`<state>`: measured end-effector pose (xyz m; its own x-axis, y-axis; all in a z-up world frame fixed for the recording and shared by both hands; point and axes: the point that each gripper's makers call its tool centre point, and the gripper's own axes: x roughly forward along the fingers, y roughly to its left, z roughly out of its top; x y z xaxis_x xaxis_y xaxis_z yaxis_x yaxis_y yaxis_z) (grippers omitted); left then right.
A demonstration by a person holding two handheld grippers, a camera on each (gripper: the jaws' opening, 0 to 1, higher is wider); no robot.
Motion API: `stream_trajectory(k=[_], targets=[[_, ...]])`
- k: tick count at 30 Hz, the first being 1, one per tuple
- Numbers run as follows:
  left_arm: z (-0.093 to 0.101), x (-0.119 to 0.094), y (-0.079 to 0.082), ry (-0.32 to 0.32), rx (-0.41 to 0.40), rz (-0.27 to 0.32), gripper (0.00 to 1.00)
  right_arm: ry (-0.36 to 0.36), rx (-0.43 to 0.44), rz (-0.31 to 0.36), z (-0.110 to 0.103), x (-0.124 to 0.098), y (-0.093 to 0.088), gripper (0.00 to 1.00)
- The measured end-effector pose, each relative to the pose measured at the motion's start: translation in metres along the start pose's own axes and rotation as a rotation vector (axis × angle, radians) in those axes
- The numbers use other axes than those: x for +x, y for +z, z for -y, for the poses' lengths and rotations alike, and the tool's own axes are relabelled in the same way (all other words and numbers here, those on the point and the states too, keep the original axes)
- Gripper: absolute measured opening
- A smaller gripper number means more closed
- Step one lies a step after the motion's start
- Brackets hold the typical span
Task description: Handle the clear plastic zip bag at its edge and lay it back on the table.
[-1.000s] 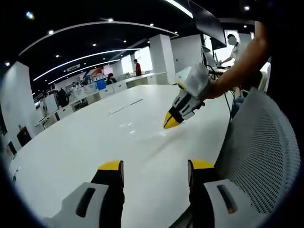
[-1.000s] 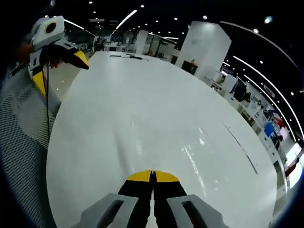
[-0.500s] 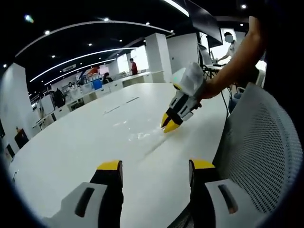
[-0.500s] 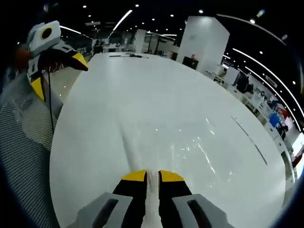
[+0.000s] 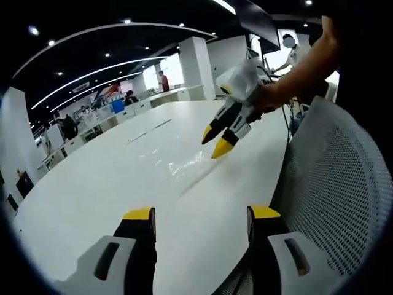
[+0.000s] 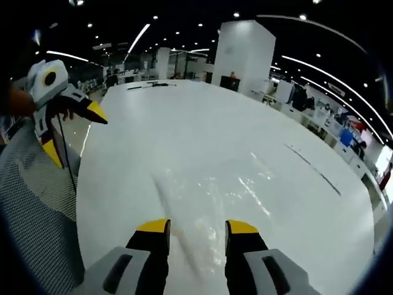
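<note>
The white bench (image 6: 202, 129) now carries the clear zip bag (image 6: 202, 193), lying flat just ahead of the right gripper (image 6: 198, 226). That gripper, clamped on the bag's edge a second ago, has released and lifted. The left gripper (image 5: 201, 213) hangs unclenched, empty. The laying-down looks finished.

The clear zip bag (image 6: 209, 196) is mostly glare on the white counter (image 6: 202, 129), so I honestly can't trace its outline, and its near end slips behind the right gripper (image 6: 196, 226). In the left gripper view the bag (image 5: 187, 167) is just a faint shimmer. Background people are too tiny to make out.
</note>
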<state>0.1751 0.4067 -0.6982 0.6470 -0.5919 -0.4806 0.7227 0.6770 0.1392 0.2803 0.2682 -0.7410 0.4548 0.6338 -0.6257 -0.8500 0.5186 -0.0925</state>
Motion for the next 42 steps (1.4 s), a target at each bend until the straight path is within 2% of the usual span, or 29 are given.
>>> stream_trajectory(k=[7,13,19,24,28,30,32,34,37,42], targets=[[0.002,0.001,-0.002,-0.006,0.000,-0.009,0.59,-0.087,0.049,0.043,0.005,-0.035,0.005,0.45],[-0.002,0.000,-0.002,0.016,0.006,-0.008,0.60,-0.174,0.065,0.071,0.007,-0.071,0.007,0.61],[-0.005,0.001,-0.006,0.026,-0.020,-0.028,0.67,-0.234,0.053,0.067,0.007,-0.101,-0.006,0.74],[-0.006,0.001,-0.004,0.029,-0.037,-0.015,0.69,-0.278,0.078,0.066,0.000,-0.123,-0.023,0.84],[-0.006,0.000,-0.004,0.028,-0.071,-0.004,0.70,-0.298,0.077,0.054,-0.006,-0.132,-0.033,0.89],[-0.005,0.000,-0.003,0.027,-0.069,-0.004,0.70,-0.329,0.053,0.070,-0.003,-0.140,-0.031,0.91],[-0.005,0.001,-0.002,0.024,-0.063,0.001,0.71,-0.340,0.081,0.108,-0.004,-0.144,-0.030,0.95],[-0.004,0.001,-0.001,0.024,-0.064,0.003,0.73,-0.343,0.094,0.114,-0.006,-0.146,-0.035,1.00],[-0.003,0.000,0.003,0.026,-0.073,0.016,0.74,-0.343,0.090,0.095,-0.012,-0.145,-0.045,1.00],[0.001,0.001,0.004,0.016,-0.048,0.009,0.74,-0.351,0.113,0.096,-0.012,-0.148,-0.050,1.00]])
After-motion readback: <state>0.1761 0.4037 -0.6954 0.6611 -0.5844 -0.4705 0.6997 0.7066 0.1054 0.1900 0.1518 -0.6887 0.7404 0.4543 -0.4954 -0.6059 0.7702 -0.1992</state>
